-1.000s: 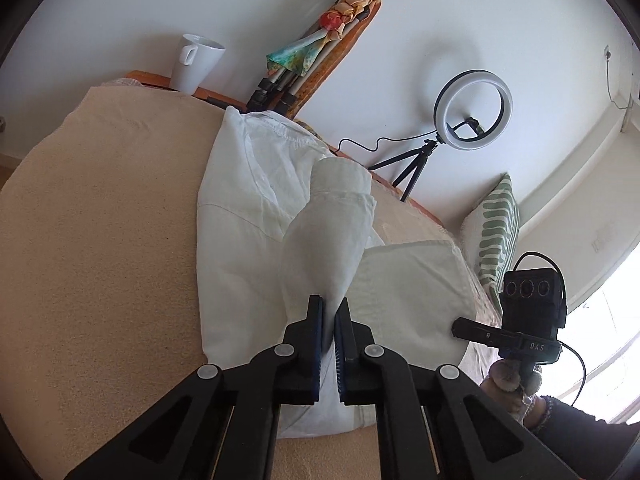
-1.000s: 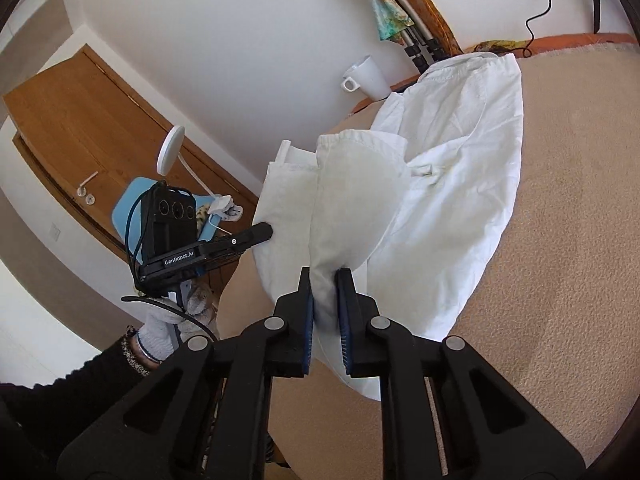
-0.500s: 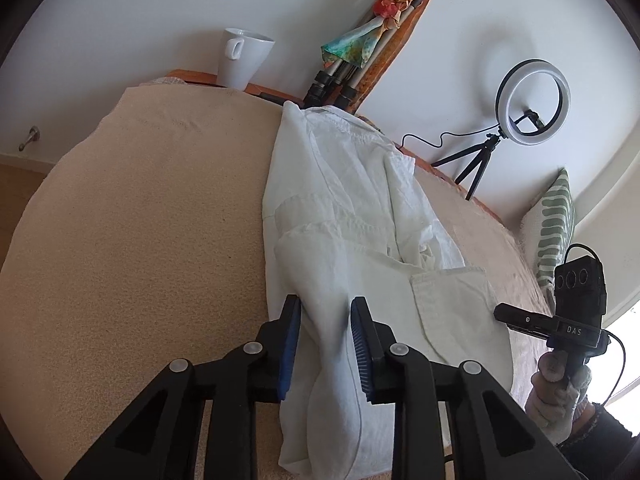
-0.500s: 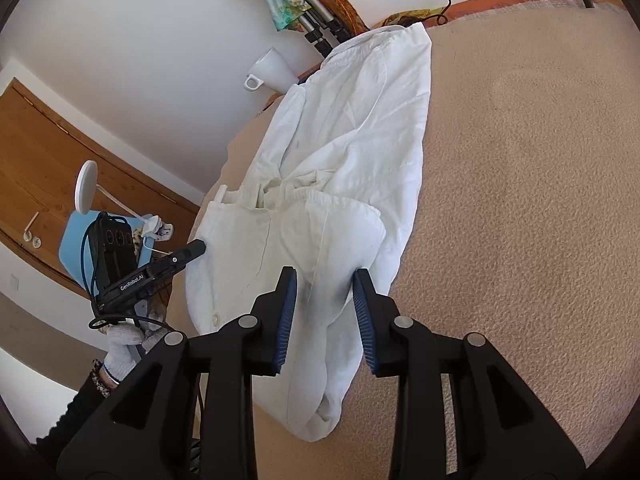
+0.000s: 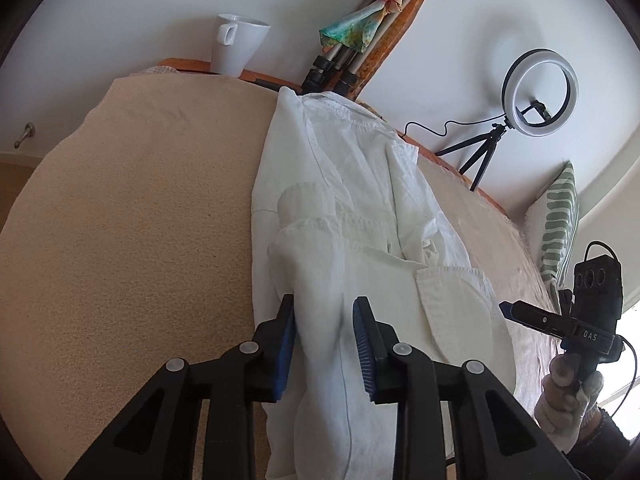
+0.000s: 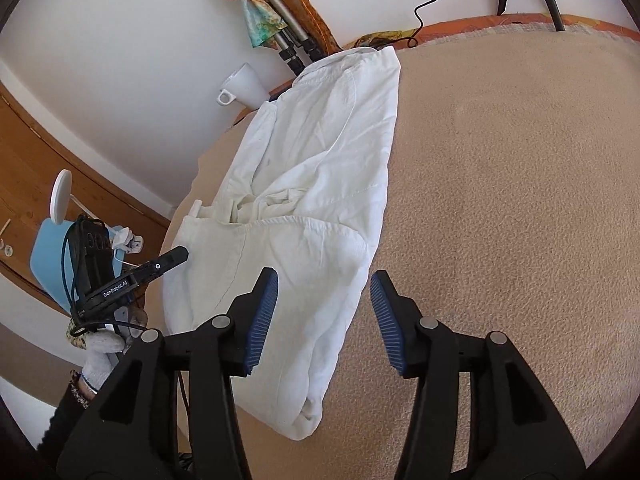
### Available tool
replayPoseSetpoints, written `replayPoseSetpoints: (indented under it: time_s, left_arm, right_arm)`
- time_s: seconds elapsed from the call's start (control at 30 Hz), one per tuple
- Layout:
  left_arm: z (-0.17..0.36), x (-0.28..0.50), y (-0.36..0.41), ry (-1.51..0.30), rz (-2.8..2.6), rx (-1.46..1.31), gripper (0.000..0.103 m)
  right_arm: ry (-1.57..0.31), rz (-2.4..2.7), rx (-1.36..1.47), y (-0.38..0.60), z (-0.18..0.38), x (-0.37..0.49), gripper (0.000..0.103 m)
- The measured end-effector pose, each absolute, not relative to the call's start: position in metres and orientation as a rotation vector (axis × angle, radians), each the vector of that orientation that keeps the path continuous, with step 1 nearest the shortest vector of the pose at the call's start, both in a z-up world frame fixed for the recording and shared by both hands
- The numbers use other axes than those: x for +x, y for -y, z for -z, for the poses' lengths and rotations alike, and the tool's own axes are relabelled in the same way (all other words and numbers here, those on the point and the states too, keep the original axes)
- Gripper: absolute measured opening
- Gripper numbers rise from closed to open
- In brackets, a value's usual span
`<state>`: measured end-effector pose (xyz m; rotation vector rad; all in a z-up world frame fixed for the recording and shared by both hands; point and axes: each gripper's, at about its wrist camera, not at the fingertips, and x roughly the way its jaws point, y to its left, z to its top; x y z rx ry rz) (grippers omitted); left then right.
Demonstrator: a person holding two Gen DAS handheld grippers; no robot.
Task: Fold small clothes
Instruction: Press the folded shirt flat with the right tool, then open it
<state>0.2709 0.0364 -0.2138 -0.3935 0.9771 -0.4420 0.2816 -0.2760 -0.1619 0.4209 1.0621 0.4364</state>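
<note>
Left gripper (image 5: 323, 316) and right gripper (image 6: 324, 292) both spread, holding nothing, over white shirt (image 6: 320, 184) lying lengthwise toward the mug (image 5: 238, 44).

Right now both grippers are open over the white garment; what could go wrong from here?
1. Cloth of the white garment lies between the open left gripper fingers, so pulling back carelessly could drag the fold open.
2. The bunched middle may leave the next fold uneven.
3. The right gripper straddles the garment's edge and could catch it.

1 white garment (image 5: 360, 216), 1 mug (image 5: 238, 46), 1 ring light (image 5: 540, 92), 1 pillow (image 5: 558, 220), 2 grippers (image 5: 324, 320) (image 6: 323, 294)
</note>
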Motion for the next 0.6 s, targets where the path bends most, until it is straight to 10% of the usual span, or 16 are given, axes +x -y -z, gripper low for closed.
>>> replayPoseSetpoints:
  time_s: [0.1,0.23,0.4,0.6]
  left_arm:
    - [0.205,0.267,-0.04,-0.924,0.626,-0.533,0.006]
    - [0.203,0.277,-0.047,-0.913,0.525,-0.454,0.012]
    - [0.219,0.287,-0.059,-0.947,0.373,-0.424,0.05]
    - [0.18,0.258,-0.06,-0.846,0.384,-0.31,0.049]
  right_arm:
    - [-1.069,-0.444,0.332,0.263,0.167,0.279,0.011]
    - [-1.023,-0.393,0.303,0.27,0.167,0.282,0.008]
    - [-1.057,-0.279,0.309,0.284,0.176,0.29,0.008]
    - [-0.921,-0.347,0.26,0.276,0.134,0.259,0.008]
